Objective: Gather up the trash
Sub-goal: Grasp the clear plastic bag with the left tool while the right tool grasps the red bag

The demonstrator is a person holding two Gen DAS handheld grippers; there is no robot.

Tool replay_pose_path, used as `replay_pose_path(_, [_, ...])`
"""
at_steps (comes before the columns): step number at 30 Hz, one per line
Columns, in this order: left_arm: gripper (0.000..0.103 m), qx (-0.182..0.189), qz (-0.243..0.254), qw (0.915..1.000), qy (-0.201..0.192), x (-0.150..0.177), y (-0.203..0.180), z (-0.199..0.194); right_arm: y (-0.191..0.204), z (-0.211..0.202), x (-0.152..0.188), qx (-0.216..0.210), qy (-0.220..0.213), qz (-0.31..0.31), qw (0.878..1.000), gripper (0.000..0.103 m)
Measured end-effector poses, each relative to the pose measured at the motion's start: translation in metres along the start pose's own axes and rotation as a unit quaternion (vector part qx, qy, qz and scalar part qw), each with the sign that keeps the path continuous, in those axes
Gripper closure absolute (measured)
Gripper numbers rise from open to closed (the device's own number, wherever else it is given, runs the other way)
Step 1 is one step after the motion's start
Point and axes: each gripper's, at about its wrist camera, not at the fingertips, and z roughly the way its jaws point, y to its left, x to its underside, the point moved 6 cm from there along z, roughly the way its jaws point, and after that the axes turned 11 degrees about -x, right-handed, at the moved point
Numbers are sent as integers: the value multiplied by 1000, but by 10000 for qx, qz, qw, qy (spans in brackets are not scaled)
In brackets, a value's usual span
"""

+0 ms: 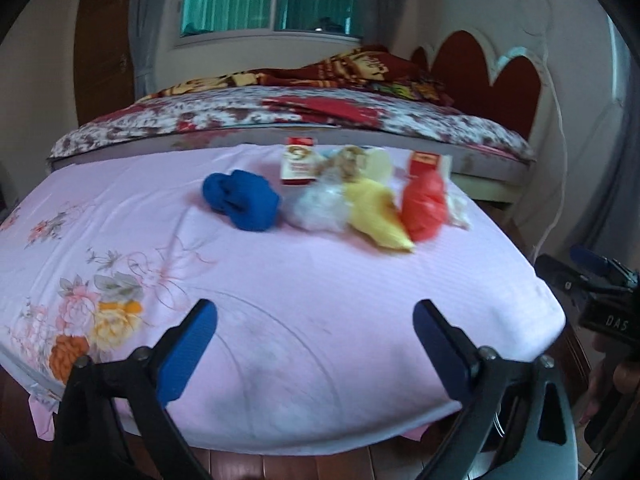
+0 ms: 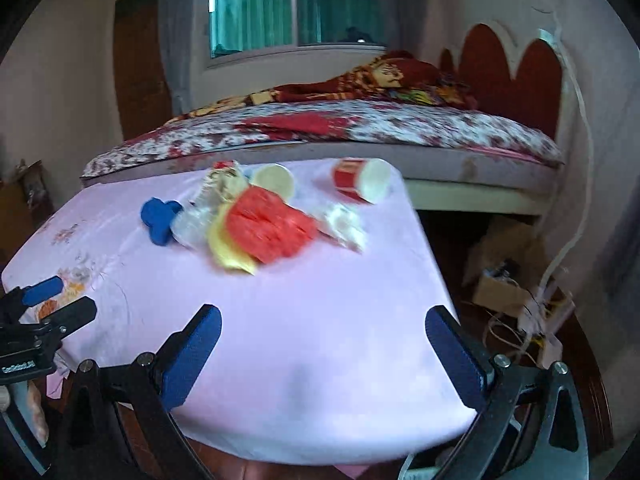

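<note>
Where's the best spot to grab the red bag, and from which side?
Probably pinch the red bag across its crumpled top, coming from above with the right gripper. It lies bunched against the yellow bag, so its sides are crowded.

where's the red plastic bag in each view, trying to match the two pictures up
Left wrist view: red bag sits right of centre, at the right end of the trash row, just right of the yellow bag.
Right wrist view: red bag sits left of centre, overlapping the yellow bag.
Shared landmark: the blue bag, leftmost of the pile.
</note>
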Motion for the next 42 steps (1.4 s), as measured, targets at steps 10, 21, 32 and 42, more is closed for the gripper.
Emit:
replay_pose_path(10, [18,155,106,9997,169,-23,-3,58,18,82,-45,-292,191,-104,9993,6])
replay_pose_path(21, [27,386,61,9984,412,-46,-21,122,1,154,-54,-463,562,117,9973,43])
replay_pose_path(32, [58,465,213,9959,743,-61,-34,151,1,168,-58,-599,598,64,9964,61])
replay_pose_path(42, [84,602,148,9967,523,-56,-18,113,10,127,-62,-730,245,-54,9970,71])
